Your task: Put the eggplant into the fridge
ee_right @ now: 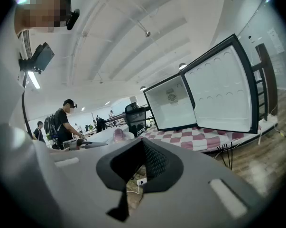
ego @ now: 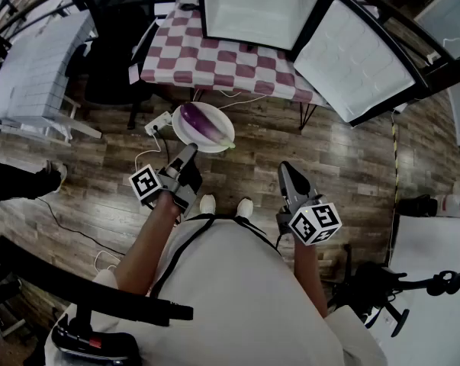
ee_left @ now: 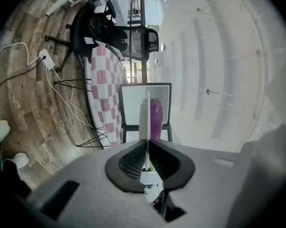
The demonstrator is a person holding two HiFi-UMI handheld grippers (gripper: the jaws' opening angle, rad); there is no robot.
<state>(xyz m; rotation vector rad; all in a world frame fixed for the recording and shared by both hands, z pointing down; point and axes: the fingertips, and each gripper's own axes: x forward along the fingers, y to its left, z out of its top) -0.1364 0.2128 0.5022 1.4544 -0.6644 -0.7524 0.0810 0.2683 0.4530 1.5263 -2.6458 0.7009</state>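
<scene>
A purple eggplant (ego: 204, 123) lies on a white plate (ego: 185, 133) held out over the wooden floor. My left gripper (ego: 188, 155) is shut on the plate's near rim. In the left gripper view the plate (ee_left: 143, 115) runs edge-on between the jaws, with the eggplant (ee_left: 155, 118) on its right side. The small white fridge (ego: 252, 10) stands open on a checked table (ego: 214, 59), its door (ego: 355, 59) swung to the right. My right gripper (ego: 291, 175) hangs to the right of the plate, shut and empty. It faces the fridge (ee_right: 173, 103) in the right gripper view.
A black office chair (ego: 115, 44) stands left of the table. A white power strip (ego: 158, 123) and cables lie on the floor under the plate. A white brick-patterned block (ego: 31, 67) is at far left, black equipment (ego: 397, 288) at lower right. People (ee_right: 64, 120) stand far off.
</scene>
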